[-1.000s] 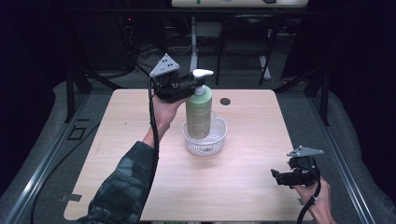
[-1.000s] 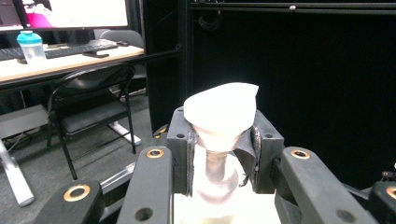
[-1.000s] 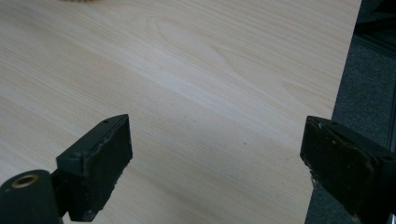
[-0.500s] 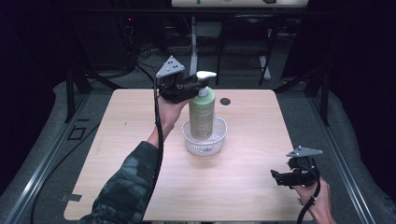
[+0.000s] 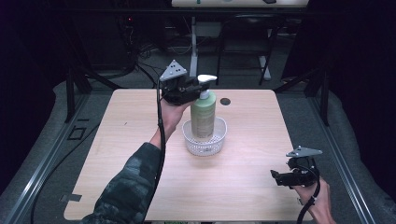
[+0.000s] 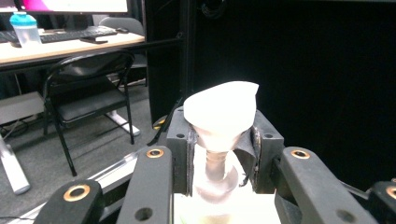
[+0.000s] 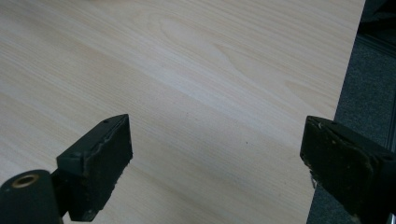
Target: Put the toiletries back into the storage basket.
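- My left hand-held gripper (image 5: 195, 89) is clamped on the neck of the green pump bottle (image 5: 203, 114), just under the white pump head (image 6: 220, 108); in the left gripper view the pads sit either side of the stem.
- Bottle stands upright with its base inside the white mesh basket (image 5: 204, 145), mid-bench, slightly toward the far side. Can't tell whether the base rests on the basket floor or hangs just clear.
- Judgement: the step is seating the bottle in the basket. Keep it vertical, lower straight, and let go only once the weight is carried from below.
- The neck grip is high and narrow, so the body could swing; slow wrist, no twisting. The light basket may slide if nudged sideways.
- My right hand-held gripper (image 5: 286, 178) idles at the near right corner of the bench (image 5: 261, 116), jaws wide apart over bare wood, holding nothing.
- Writing: no legible label or brand on the bottle.
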`<state>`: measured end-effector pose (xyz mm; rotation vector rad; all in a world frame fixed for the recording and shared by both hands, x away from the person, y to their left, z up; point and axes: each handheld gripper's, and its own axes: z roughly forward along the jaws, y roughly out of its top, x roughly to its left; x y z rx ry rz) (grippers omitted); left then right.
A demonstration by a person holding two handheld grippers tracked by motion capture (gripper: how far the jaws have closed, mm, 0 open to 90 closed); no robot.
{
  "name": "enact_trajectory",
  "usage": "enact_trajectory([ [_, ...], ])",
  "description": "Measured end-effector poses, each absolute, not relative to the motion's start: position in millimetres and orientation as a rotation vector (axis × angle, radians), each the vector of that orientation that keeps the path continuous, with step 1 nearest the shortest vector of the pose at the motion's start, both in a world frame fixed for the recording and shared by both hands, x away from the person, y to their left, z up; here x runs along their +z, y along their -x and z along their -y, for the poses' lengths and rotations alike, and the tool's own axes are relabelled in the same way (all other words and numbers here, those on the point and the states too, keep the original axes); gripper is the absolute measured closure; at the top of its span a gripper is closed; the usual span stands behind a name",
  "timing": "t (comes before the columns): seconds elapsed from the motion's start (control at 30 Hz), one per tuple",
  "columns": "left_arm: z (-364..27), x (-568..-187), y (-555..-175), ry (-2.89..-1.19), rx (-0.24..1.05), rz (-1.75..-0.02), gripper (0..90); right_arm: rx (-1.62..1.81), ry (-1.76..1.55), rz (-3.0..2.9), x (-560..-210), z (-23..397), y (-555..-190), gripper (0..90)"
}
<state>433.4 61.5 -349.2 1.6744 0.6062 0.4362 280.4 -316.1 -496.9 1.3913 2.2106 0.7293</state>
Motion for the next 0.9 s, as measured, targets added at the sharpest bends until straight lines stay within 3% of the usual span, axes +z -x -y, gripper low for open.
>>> enact_trajectory([
  [0.9, -57, -377, -436, -1.706, 0.429, -0.637, 67.2, 0.727, -1.385, -2.217, -497, 316, -280, 9.1],
])
